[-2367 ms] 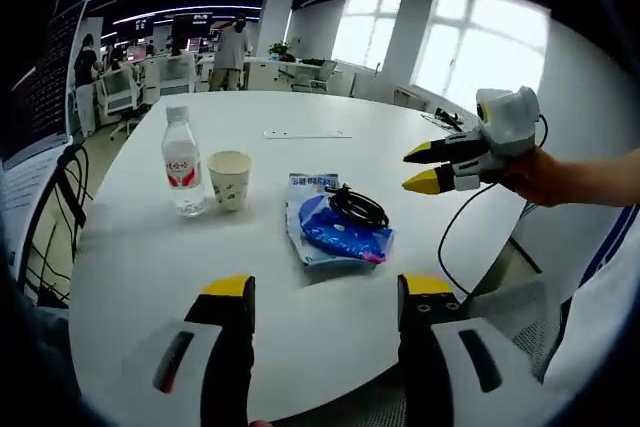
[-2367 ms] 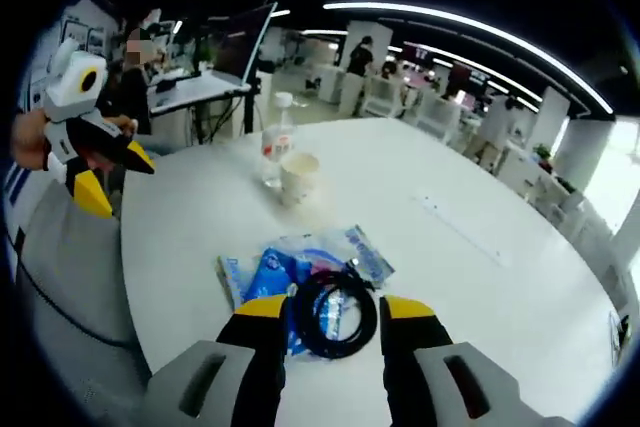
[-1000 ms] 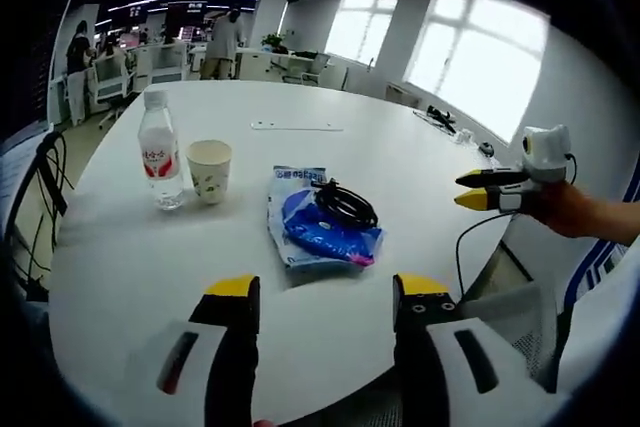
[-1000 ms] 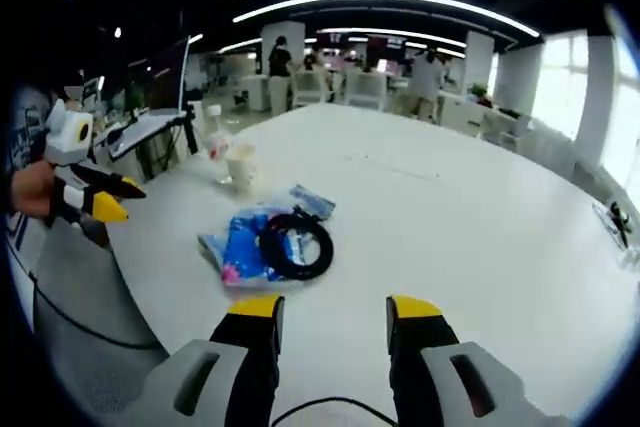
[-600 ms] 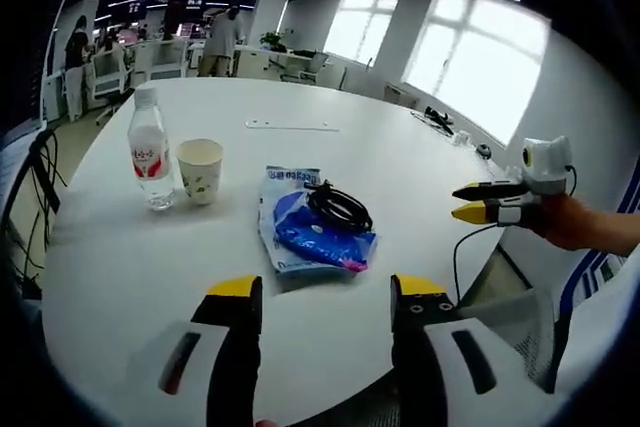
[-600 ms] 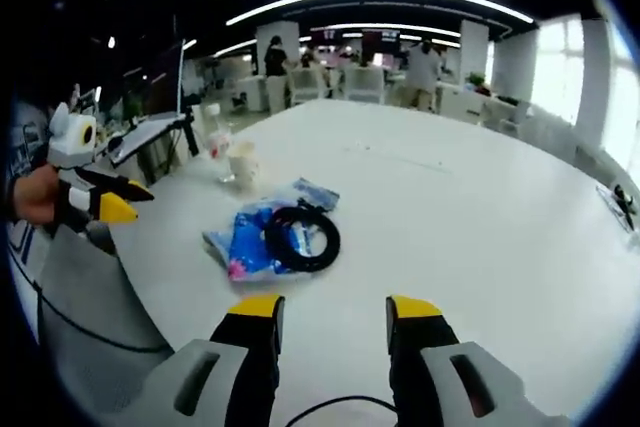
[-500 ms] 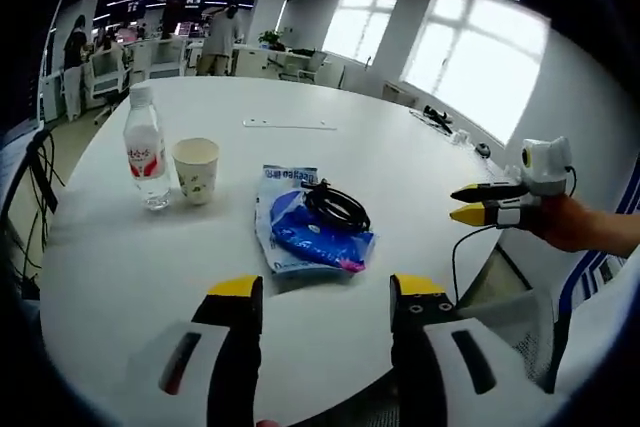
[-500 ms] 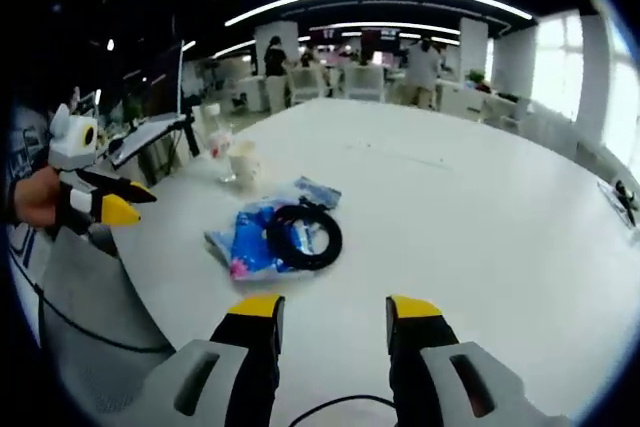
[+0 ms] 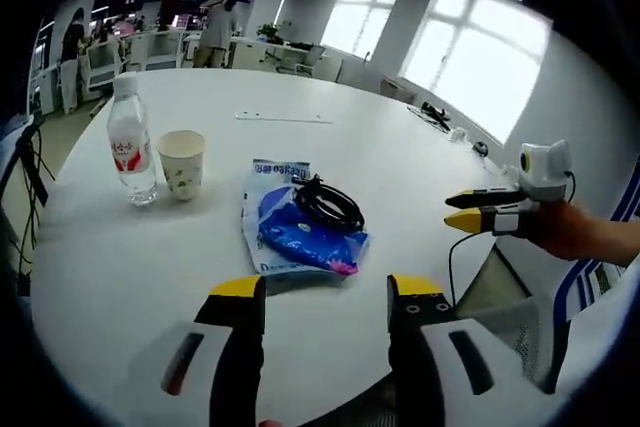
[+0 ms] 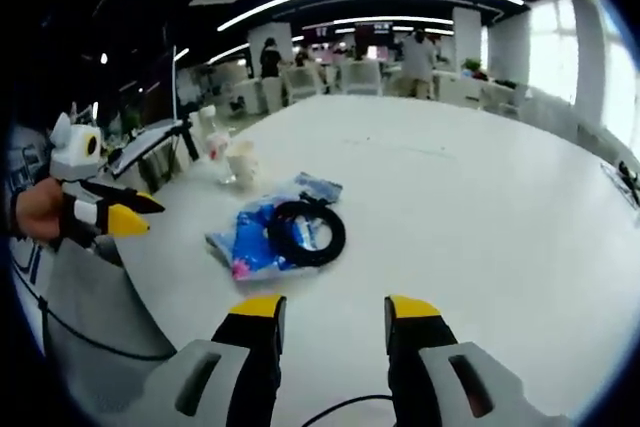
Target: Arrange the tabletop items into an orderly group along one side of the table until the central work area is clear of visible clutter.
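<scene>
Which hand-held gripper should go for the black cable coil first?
Probably the left hand-held gripper: its open jaws point straight at the black cable coil on the blue packet, just ahead.

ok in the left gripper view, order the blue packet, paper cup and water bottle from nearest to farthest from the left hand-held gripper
1. Blue packet, straight ahead of the left hand-held gripper, with the black cable coiled on it.
2. Paper cup, farther back, to the left.
3. Water bottle, just beyond the cup, farthest left.
</scene>
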The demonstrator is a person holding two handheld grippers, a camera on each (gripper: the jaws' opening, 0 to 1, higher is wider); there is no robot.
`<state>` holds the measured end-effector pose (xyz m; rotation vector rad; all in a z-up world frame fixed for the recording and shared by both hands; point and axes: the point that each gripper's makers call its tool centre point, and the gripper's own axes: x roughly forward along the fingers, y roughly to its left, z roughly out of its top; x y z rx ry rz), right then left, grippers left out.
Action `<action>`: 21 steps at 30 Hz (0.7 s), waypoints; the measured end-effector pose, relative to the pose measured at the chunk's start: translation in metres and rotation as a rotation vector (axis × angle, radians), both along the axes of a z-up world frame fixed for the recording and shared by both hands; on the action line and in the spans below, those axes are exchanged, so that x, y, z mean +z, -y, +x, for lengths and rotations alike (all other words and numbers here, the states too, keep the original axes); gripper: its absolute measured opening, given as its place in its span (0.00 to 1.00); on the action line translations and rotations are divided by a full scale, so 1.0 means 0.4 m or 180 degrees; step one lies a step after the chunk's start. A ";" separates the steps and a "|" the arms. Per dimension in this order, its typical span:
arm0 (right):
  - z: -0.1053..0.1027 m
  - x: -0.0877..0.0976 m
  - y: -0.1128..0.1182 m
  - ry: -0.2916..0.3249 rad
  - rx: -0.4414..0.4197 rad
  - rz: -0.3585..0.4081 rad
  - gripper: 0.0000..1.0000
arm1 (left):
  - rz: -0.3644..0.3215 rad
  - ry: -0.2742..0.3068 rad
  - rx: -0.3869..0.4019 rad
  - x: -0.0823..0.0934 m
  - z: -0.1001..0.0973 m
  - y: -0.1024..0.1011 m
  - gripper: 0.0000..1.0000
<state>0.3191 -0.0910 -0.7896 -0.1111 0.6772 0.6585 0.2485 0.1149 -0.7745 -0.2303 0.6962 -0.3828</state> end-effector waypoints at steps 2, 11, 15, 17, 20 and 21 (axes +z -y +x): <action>0.001 -0.003 -0.002 -0.0022 -0.0013 0.0031 0.39 | -0.0017 -0.0027 0.0006 -0.004 0.006 0.003 0.47; 0.014 -0.038 0.000 -0.0115 -0.0056 0.0115 0.38 | -0.0038 -0.0074 0.0010 -0.010 0.050 0.026 0.45; 0.028 -0.043 -0.001 -0.0153 -0.0070 0.0153 0.38 | -0.0055 -0.0102 0.0008 -0.018 0.076 0.027 0.45; 0.031 -0.046 -0.002 -0.0175 -0.0081 0.0177 0.38 | -0.0050 -0.0117 -0.0005 -0.020 0.076 0.044 0.45; 0.045 -0.054 -0.006 -0.0208 -0.0099 0.0211 0.39 | -0.0051 -0.0146 0.0002 -0.028 0.088 0.046 0.45; 0.044 -0.056 -0.010 -0.0220 -0.0106 0.0230 0.39 | -0.0062 -0.0163 0.0015 -0.032 0.096 0.046 0.45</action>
